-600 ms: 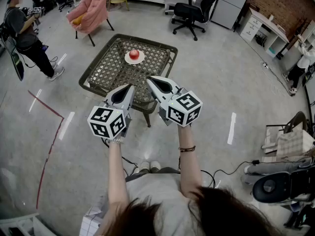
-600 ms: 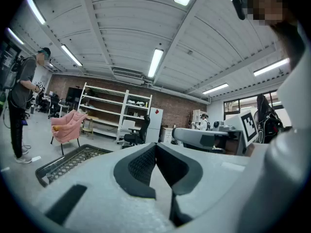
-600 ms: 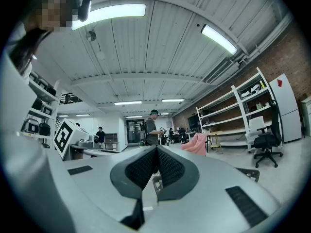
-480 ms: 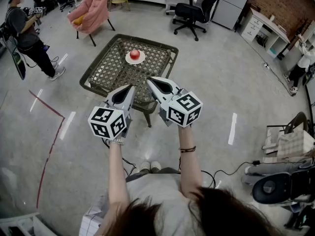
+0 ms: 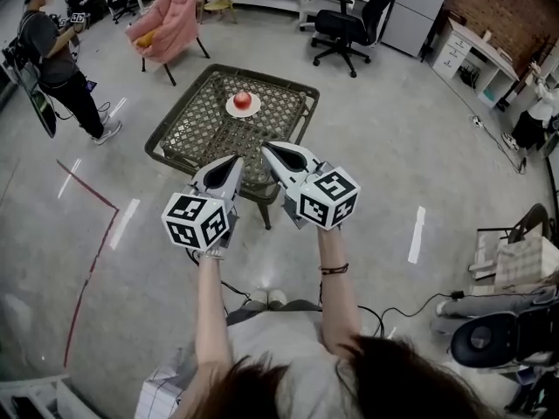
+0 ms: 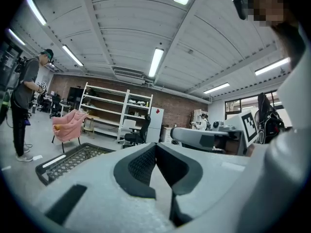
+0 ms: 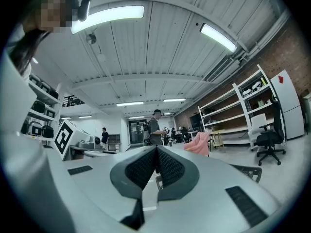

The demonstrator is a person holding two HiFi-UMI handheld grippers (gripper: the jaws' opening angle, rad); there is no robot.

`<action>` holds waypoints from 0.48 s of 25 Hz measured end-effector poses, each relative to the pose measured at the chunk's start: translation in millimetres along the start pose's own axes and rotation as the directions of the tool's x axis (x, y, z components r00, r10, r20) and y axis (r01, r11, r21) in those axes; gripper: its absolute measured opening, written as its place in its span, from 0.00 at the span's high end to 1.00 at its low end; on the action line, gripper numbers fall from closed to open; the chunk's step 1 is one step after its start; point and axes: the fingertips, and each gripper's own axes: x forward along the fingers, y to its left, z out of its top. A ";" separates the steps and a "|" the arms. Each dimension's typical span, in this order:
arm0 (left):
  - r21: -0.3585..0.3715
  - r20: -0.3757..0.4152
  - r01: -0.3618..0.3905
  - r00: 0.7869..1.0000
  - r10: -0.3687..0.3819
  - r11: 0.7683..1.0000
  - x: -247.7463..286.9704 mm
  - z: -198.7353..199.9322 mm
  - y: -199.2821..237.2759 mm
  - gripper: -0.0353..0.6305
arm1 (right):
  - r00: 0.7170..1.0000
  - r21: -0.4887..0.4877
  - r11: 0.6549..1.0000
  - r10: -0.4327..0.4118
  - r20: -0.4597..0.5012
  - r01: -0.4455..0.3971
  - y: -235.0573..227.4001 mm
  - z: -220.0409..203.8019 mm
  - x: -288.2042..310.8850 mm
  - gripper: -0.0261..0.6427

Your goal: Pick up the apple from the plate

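Left tool (image 5: pixel 232 161) and right tool (image 5: pixel 267 147) were clenched, empty, held level. Apple (image 5: pixel 243 100) rested on plate (image 5: pixel 230 106), well ahead of them.

Left tongs (image 5: pixel 236 160) and right tongs (image 5: pixel 266 147) point level, side by side, both closed.
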 end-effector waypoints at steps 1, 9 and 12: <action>0.000 -0.004 -0.002 1.000 0.002 1.000 -0.8 -2.8 -1.3 0.93 | 1.000 0.005 1.000 -0.001 0.001 0.001 0.1 -1.1 -0.5 0.95; -0.017 -0.030 -0.040 0.999 0.039 0.999 -8.2 -18.0 -0.4 0.93 | 1.000 0.044 0.999 0.001 0.005 -0.002 -2.5 -8.1 -0.5 0.95; -0.018 -0.036 -0.051 0.998 0.050 0.999 -5.8 -17.8 2.8 0.93 | 1.000 0.057 0.998 0.013 0.005 -0.013 -5.2 -9.8 1.9 0.95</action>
